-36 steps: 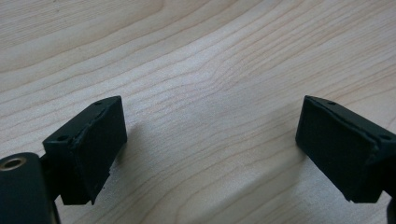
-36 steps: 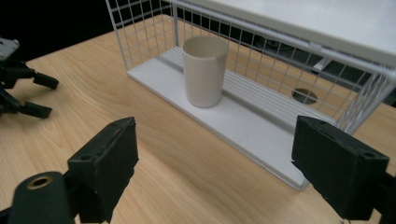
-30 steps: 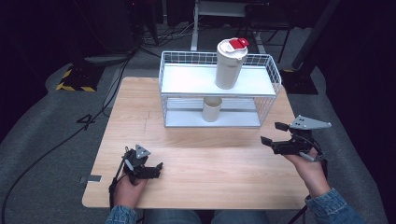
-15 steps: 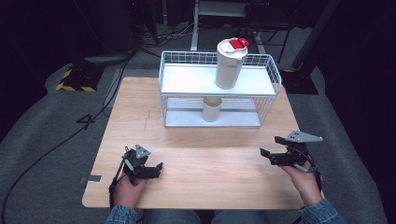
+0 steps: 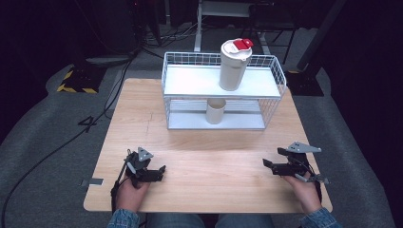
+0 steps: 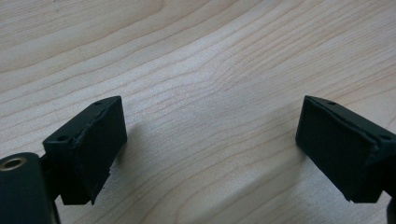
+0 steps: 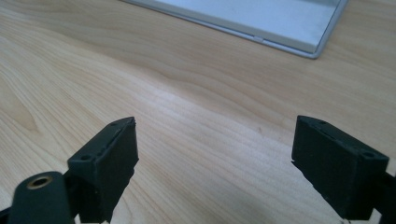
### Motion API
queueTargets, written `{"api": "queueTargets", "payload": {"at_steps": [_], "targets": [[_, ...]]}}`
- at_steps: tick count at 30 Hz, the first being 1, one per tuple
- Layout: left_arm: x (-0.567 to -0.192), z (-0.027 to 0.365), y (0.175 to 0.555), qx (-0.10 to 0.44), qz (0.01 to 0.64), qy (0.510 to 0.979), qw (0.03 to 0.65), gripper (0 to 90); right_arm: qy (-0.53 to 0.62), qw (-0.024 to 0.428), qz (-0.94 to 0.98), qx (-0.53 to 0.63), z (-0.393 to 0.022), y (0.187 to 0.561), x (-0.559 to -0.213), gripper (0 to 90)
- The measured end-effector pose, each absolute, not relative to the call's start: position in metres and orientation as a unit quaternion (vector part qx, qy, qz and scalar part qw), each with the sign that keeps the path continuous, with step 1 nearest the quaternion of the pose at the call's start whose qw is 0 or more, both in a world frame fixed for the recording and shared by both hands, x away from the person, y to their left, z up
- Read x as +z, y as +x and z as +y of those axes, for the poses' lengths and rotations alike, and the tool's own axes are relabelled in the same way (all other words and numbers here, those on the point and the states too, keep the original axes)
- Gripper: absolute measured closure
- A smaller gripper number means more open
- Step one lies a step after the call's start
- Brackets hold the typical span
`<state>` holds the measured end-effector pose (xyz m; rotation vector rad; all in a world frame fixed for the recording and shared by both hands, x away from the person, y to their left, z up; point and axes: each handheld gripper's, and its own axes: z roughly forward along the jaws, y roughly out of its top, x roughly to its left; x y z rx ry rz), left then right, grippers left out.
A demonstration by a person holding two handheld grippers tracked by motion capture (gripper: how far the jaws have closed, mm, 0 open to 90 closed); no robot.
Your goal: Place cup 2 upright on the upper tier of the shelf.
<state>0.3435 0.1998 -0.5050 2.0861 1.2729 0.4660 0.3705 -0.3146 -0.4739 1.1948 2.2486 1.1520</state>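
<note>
My left gripper rests low over the front left of the wooden table. Its jaws stand open with bare wood between them. My right gripper sits close above the front right of the table, also open and holding nothing. A white two-level wire rack stands at the back of the table. A tall cream tumbler with a red-and-white lid is upright on its top shelf. A short beige cup stands on the lower shelf beneath it.
The corner of the rack's white base tray lies ahead of my right gripper. Grey carpet surrounds the table, with cables and a yellow-black striped plate at the far left. Bare wood stretches between the grippers and the rack.
My right hand has sunk toward the table and come a little nearer the front edge, jaws unchanged. The left hand has stayed still.
</note>
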Motion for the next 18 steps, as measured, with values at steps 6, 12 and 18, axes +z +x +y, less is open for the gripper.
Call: {"api": "queueTargets", "payload": {"at_steps": [6, 12, 18], "targets": [[-0.505, 0.2, 0.344, 0.177, 0.485, 0.794, 0.321, 9.4, 0.417, 0.18, 0.799, 0.393, -0.314, 0.368, -0.485, 15.0], [-0.505, 0.2, 0.343, 0.177, 0.485, 0.794, 0.321, 9.4, 0.41, 0.194, 0.802, 0.388, -0.313, 0.365, -0.492, 15.0], [-0.505, 0.2, 0.344, 0.177, 0.485, 0.794, 0.321, 9.4, 0.406, 0.207, 0.802, 0.385, -0.31, 0.364, -0.501, 15.2]]}}
